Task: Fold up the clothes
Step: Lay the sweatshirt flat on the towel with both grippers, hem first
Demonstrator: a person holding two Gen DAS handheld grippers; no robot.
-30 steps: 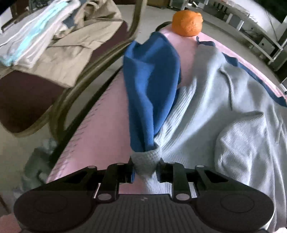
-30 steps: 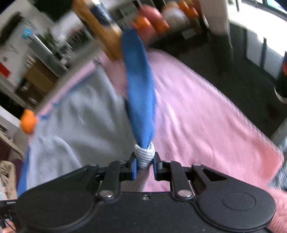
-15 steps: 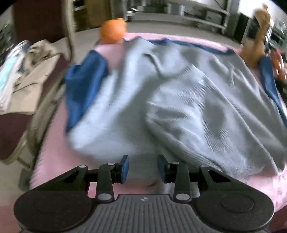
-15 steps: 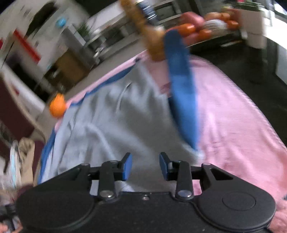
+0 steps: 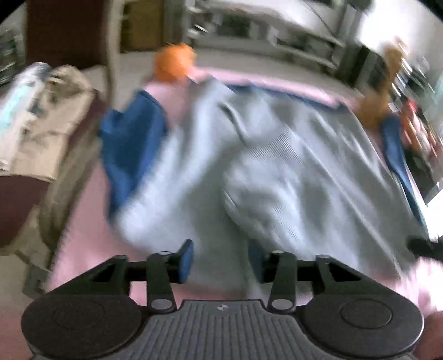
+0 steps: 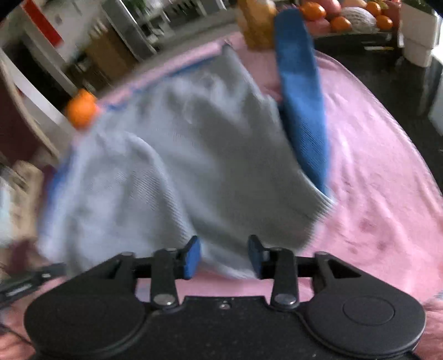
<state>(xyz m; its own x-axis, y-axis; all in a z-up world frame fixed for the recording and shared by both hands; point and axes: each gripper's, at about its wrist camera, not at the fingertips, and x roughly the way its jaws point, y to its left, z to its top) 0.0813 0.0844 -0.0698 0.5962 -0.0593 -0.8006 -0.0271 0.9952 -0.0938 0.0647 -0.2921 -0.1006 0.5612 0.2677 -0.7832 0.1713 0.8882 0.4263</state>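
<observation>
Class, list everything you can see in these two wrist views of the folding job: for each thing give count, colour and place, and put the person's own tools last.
Sweater: one, light grey with blue sleeves, spread rumpled over the pink cover.
Left sleeve: one, blue, at the sweater's left edge.
Right sleeve: one, blue, along the sweater's right edge.
Pink cover: one, pink, under the sweater.
Orange ball-like thing: one, orange, at the cover's far left corner; too blurred to identify.
Brownish thing: one, amber-brown, at the far right corner; blurred.
Clothes pile: beige and pale pieces, count unclear, on a dark red seat at left.
Fruit-like pile: orange and red, beyond the cover.
Left tongs: one, black with blue pads, open, empty.
Right tongs: one, black with blue pads, open, empty.
</observation>
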